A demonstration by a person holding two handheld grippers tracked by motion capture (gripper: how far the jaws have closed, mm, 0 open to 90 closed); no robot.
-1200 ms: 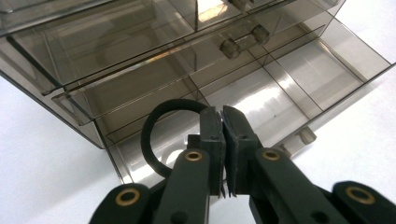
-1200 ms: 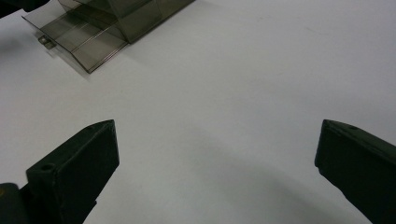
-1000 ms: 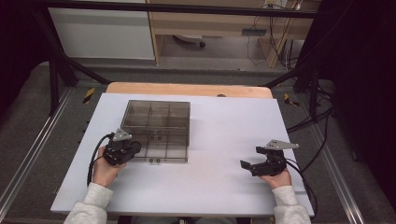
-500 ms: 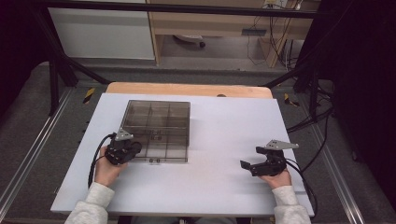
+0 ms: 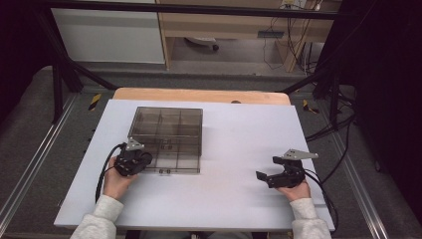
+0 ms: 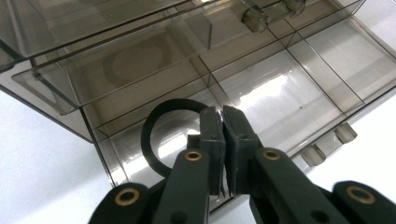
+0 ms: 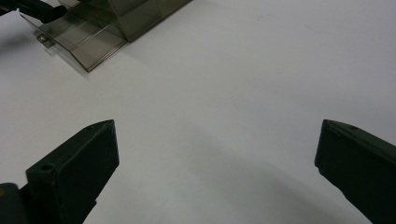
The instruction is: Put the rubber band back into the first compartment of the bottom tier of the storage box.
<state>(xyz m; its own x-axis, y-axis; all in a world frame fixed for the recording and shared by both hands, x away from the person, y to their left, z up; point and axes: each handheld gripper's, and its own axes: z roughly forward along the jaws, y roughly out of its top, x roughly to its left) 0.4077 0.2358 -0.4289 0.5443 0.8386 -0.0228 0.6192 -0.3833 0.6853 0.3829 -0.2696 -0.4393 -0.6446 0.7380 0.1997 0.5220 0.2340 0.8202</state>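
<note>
White tabletop: one smoky compartment box, left gripper pinching one black ring, right gripper spread.

black ring in smoky compartment box

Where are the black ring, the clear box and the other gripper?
black ring (image 6: 148,135), left gripper view, its left curve.
clear box (image 5: 166,124), high view, its lid.
right gripper (image 5: 264,177), high view, between open jaws.
</note>
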